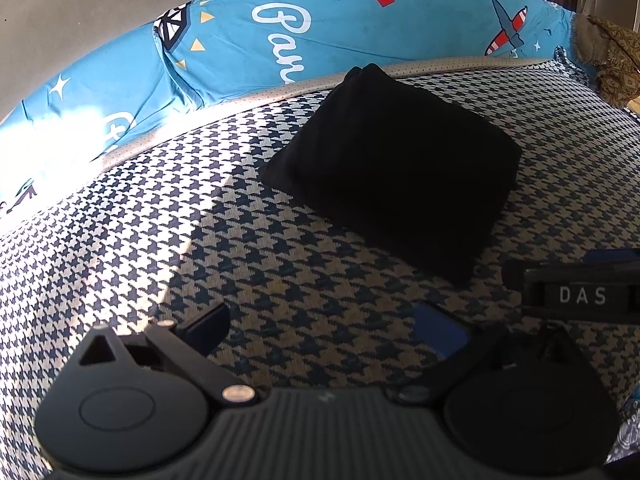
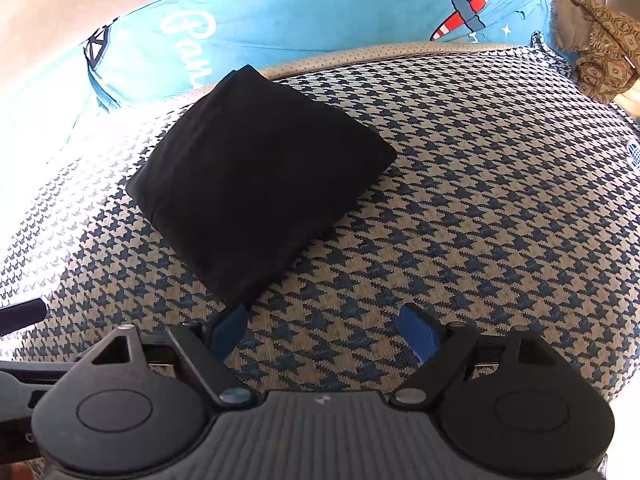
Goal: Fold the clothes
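Note:
A black garment (image 1: 396,172) lies folded into a compact square on the houndstooth bed cover (image 1: 200,248). In the right wrist view the same black garment (image 2: 256,176) sits ahead and to the left on the houndstooth cover (image 2: 480,208). My left gripper (image 1: 324,328) is open, low over the cover, short of the garment with nothing between its fingers. My right gripper (image 2: 324,330) is open too, its left fingertip (image 2: 230,330) close to the garment's near corner, nothing held. The right gripper's body (image 1: 580,292) shows at the right edge of the left wrist view.
A blue printed sheet (image 1: 320,32) with planes and lettering rises behind the bed cover. A brown patterned cloth (image 2: 600,52) is bunched at the far right corner. Bright sunlight falls across the left side of the bed (image 1: 80,208).

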`<state>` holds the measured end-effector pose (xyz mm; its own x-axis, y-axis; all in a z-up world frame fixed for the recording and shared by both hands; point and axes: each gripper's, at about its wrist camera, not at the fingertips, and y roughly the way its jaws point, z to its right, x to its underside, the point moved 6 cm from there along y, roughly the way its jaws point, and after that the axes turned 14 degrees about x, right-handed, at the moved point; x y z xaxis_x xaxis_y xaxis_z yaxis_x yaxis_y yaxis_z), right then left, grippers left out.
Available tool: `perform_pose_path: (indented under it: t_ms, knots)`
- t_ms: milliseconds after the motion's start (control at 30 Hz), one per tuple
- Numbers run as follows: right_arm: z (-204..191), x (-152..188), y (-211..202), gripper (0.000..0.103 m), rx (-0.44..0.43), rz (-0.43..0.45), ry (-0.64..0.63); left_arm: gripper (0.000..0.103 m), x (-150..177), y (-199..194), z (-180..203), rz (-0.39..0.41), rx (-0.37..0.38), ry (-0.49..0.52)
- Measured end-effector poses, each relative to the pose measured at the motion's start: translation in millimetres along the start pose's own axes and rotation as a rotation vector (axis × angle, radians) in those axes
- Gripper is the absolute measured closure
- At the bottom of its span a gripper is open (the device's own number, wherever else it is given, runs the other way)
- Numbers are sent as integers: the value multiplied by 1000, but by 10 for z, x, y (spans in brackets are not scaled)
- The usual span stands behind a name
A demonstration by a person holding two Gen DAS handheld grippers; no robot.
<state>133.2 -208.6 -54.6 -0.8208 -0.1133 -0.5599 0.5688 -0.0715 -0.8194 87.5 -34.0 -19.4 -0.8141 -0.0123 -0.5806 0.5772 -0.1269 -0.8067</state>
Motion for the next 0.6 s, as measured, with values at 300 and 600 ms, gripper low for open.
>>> perform_pose_path:
  t_ms: [300, 600]
  knots:
    - [-5, -2, -2, 19, 1, 2, -3, 0, 21, 29, -12, -15, 17, -19]
    - [-5, -1, -5, 19, 3, 3, -4, 0, 23, 35, -1, -17, 25, -17]
